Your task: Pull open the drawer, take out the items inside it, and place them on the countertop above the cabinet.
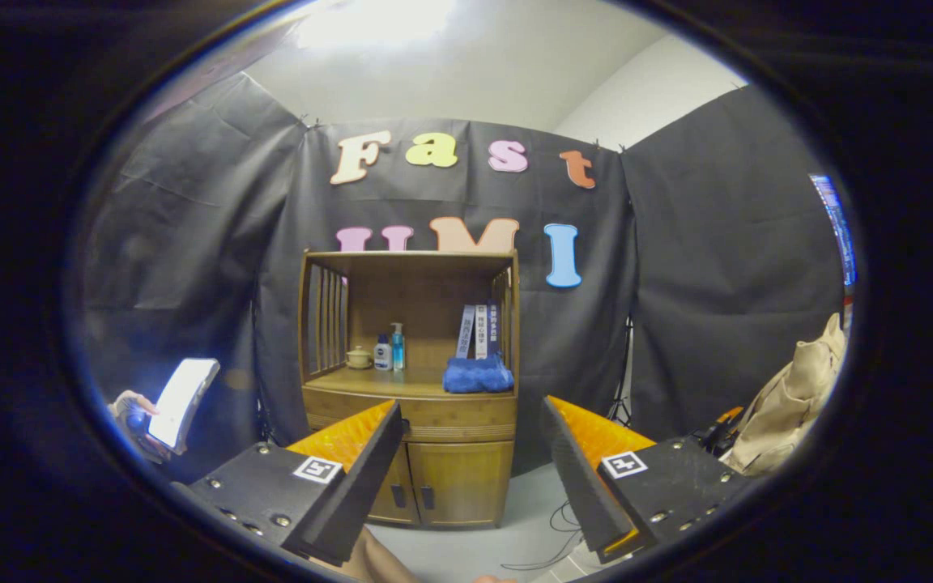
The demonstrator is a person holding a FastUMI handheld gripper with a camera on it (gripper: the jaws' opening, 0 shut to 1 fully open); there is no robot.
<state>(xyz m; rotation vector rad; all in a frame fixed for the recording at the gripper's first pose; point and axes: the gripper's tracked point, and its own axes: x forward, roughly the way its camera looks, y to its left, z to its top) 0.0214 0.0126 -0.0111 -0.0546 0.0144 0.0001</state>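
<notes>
Gripper (470, 453): I read the two fingers as spread wide apart with nothing between them; they hang in the air well short of the cabinet.
Left finger (369, 478): its tip lines up with the left end of the drawer front as I see it.
Right finger (576, 478): it sits just off the cabinet's right side, over the grey floor.
Cabinet (410, 389): a wooden unit standing against the black cloth wall, straight ahead of the fingers and beyond them.
Drawer (454, 419): I see it closed, flush with the cabinet front, directly under the countertop and above the two lower doors. Its contents are hidden from me.
Lower doors (458, 486): both closed, each with a dark handle near the centre seam.
Countertop (385, 382): the open shelf surface above the drawer, with slatted sides and a top board over it.
Small pot (359, 357): lidded, at the left of the countertop.
Two bottles (390, 350): upright, just beside the pot, one taller than the other.
Blue cloth (478, 376): bundled at the right of the countertop.
Upright books (479, 330): standing behind the blue cloth.
Person's hand (133, 414): at the far left, holding a lit screen.
Tan bag (794, 405): at the far right, well apart from the cabinet.
Cables (551, 534): loose on the floor near the right finger.
</notes>
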